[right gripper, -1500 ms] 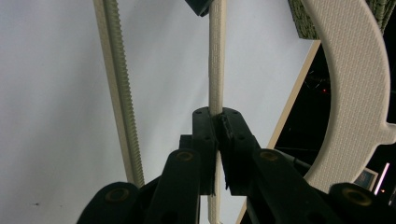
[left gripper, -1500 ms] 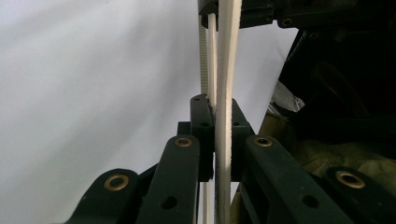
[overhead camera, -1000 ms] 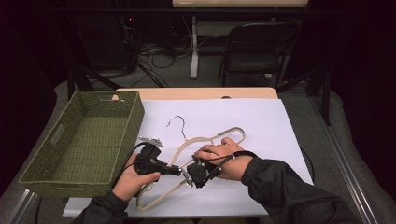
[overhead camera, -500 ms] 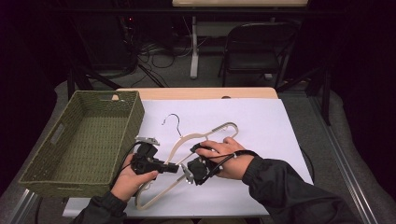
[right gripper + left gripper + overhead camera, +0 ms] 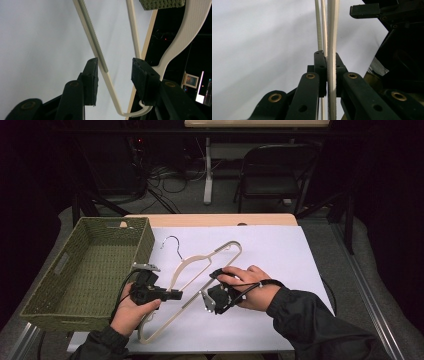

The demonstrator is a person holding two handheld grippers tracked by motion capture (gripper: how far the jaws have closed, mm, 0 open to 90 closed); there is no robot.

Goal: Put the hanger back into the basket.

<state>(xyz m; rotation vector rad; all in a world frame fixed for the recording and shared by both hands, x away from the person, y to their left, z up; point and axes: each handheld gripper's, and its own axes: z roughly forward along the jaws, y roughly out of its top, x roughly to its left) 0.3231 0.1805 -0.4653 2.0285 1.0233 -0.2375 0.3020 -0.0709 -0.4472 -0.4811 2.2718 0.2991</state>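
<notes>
A cream hanger (image 5: 186, 265) with a thin metal hook lies slanted across the white table cover (image 5: 280, 260), and its lower end points at the person. My left gripper (image 5: 175, 295) is shut on one arm of the hanger (image 5: 331, 37), which runs straight up between the closed jaws of the left gripper (image 5: 327, 72). My right gripper (image 5: 205, 301) is beside it to the right. In the right gripper view the right gripper (image 5: 113, 77) stands open, with the ribbed bar of the hanger (image 5: 100, 57) passing between the jaws and touching neither pad.
A green woven basket (image 5: 85, 270) stands at the left of the table, close to my left hand; its corner shows as the basket (image 5: 162, 3). A dark folding chair (image 5: 277, 175) and cables lie beyond the table's far edge.
The hanger has swung and shifted left, its hook now nearer the basket. My left gripper moved slightly left with it; the right hand stayed close by.
</notes>
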